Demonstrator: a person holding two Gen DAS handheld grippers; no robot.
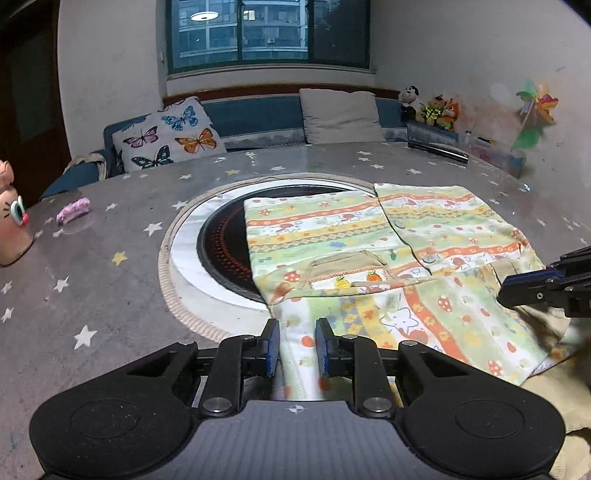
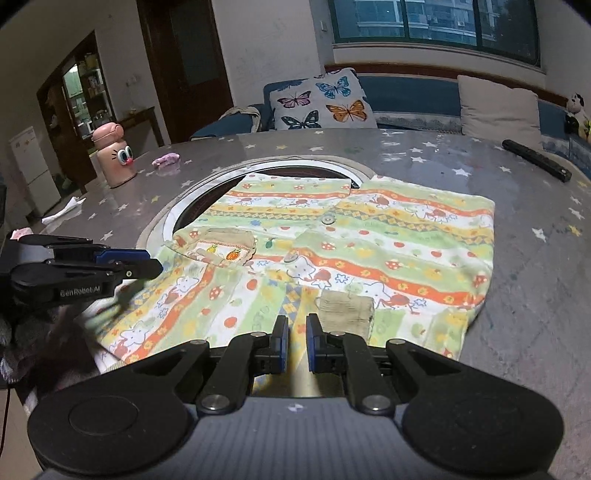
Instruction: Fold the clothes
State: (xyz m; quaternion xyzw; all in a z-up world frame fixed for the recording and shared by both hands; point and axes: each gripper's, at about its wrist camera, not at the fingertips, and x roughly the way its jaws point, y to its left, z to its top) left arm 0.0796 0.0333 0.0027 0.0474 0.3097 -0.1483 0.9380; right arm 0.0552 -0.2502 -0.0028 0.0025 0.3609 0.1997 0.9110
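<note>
A small patterned shirt point(image 1: 399, 258) with green, orange and yellow stripes lies spread on the grey, star-printed worktop point(image 1: 110, 229), its far left part covering the round dark cooktop point(image 1: 225, 251) set into the middle of the worktop. The shirt's buttoned front faces up, and a beige-trimmed sleeve point(image 2: 221, 247) is folded across its left side. The left hand-held gripper point(image 1: 297, 347) sits low at the near edge of the shirt, its blue pads point(image 1: 272, 347) a little apart with a strip of the fabric running between them; whether the pads actually touch the cloth cannot be told. The right hand-held gripper point(image 2: 295, 345) is at the near edge further right, its jaws also slightly apart, with a beige cuff point(image 2: 345, 312) lying just beyond its right finger and nothing clearly pinched. On the far left of the worktop stand a pink cartoon bottle point(image 2: 112, 155) and a small pink crumpled thing point(image 2: 166, 159); a dark bar point(image 2: 535, 159) lies at the far right. Beyond the worktop, a butterfly cushion point(image 1: 170, 136) and a plain beige cushion point(image 1: 340, 116) rest on a blue sofa point(image 1: 251, 118) under a window point(image 1: 269, 33).
</note>
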